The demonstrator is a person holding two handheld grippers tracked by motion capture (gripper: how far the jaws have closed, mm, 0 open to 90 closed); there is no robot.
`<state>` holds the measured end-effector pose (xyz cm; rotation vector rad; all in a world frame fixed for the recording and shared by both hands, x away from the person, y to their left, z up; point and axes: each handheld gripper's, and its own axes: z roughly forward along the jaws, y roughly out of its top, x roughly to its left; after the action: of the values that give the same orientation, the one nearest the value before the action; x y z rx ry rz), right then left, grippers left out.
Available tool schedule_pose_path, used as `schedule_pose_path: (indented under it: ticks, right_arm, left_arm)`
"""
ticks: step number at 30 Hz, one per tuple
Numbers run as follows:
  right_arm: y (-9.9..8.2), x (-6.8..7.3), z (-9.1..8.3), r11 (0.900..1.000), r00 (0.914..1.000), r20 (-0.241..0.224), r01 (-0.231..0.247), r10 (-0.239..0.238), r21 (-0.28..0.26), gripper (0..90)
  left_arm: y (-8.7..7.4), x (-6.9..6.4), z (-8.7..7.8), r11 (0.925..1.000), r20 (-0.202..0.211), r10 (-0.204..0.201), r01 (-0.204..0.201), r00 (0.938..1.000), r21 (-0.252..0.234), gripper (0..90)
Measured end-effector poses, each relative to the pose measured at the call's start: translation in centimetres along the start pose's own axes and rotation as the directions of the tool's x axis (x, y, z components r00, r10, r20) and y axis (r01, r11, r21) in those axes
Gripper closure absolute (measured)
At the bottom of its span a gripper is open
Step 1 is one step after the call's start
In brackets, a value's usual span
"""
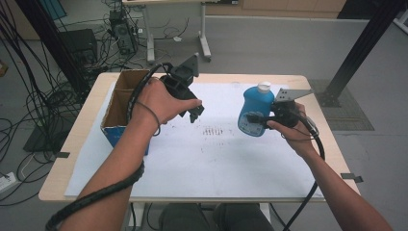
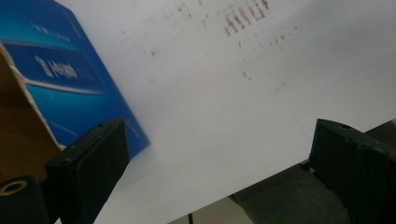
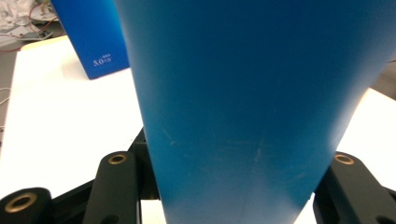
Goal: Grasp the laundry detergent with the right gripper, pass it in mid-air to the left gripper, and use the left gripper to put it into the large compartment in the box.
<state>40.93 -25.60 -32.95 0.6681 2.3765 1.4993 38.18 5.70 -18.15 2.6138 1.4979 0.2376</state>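
A blue plastic bottle (image 1: pixel 255 110) with a white cap hangs in the air over the right half of the table, my right gripper (image 1: pixel 262 119) shut on its body. In the right gripper view the bottle (image 3: pixel 243 102) sits between the two jaws, both pressed against its sides. My left gripper (image 1: pixel 195 111) is held above the table's left middle, beside an open cardboard box (image 1: pixel 122 103) with a blue outside. In the left gripper view my left gripper (image 2: pixel 219 154) stands open with nothing between its jaws, and the box's blue wall (image 2: pixel 60 79) is at the left.
A white sheet (image 1: pixel 211 154) with faint reddish marks covers the wooden table (image 1: pixel 308 82). Cables, a desk leg and black frame posts stand on the floor behind the table. A person's knees show under the near edge.
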Motion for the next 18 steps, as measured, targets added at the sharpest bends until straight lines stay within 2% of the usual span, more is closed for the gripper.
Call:
schedule_pose_path:
  ticks: [3, 4, 7, 10, 11, 12, 14, 15, 18]
  right_arm:
    - [0.9, -0.1, -0.3, 1.0000, 1.0000, -0.009, -0.002, 0.002, 0.000, 46.0]
    - [1.9, -0.1, -0.4, 1.0000, 0.9999, -0.016, 0.000, 0.000, 0.004, 45.9]
    - [2.8, -0.1, -0.4, 0.9999, 0.9998, -0.020, 0.008, -0.008, 0.007, 45.9]
    - [4.6, 0.0, 0.0, 0.9998, 0.9986, -0.051, 0.013, -0.012, 0.016, 45.9]
    - [4.6, 0.0, 0.0, 0.9998, 0.9986, -0.051, 0.013, -0.012, 0.016, 45.9]
    - [5.4, 0.1, 0.5, 0.9995, 0.9974, -0.070, 0.020, -0.018, 0.025, 45.8]
    - [6.1, 0.2, 1.0, 0.9992, 0.9958, -0.089, 0.026, -0.023, 0.029, 45.8]
    - [6.1, 0.2, 1.0, 0.9992, 0.9958, -0.089, 0.026, -0.023, 0.029, 45.8]
    - [6.9, 0.4, 2.0, 0.9991, 0.9934, -0.112, 0.028, -0.025, 0.032, 45.8]
  left_arm:
    - [0.4, 0.2, -0.8, 0.9998, 0.000, 0.015, -0.015, 0.9999, -0.011, 5.4]
    - [0.6, 0.3, -1.2, 0.9996, -0.005, 0.026, -0.026, 0.9997, -0.013, 5.4]
    - [1.3, 0.6, -2.4, 0.9975, -0.009, 0.067, -0.068, 0.9977, -0.021, 5.5]
    - [1.9, 0.9, -3.3, 0.9943, -0.012, 0.104, -0.105, 0.9945, -0.022, 5.9]
    - [2.1, 1.0, -3.6, 0.9922, -0.013, 0.123, -0.123, 0.9923, -0.021, 5.9]
    - [2.3, 1.1, -3.8, 0.9911, -0.016, 0.131, -0.131, 0.9912, -0.020, 5.9]
    - [2.8, 1.4, -4.3, 0.9848, -0.019, 0.173, -0.174, 0.9847, -0.008, 5.9]
    - [2.8, 1.4, -4.3, 0.9848, -0.019, 0.173, -0.174, 0.9847, -0.008, 5.9]
    - [3.4, 1.6, -4.5, 0.9734, -0.002, 0.229, -0.229, 0.9734, 0.005, 5.9]
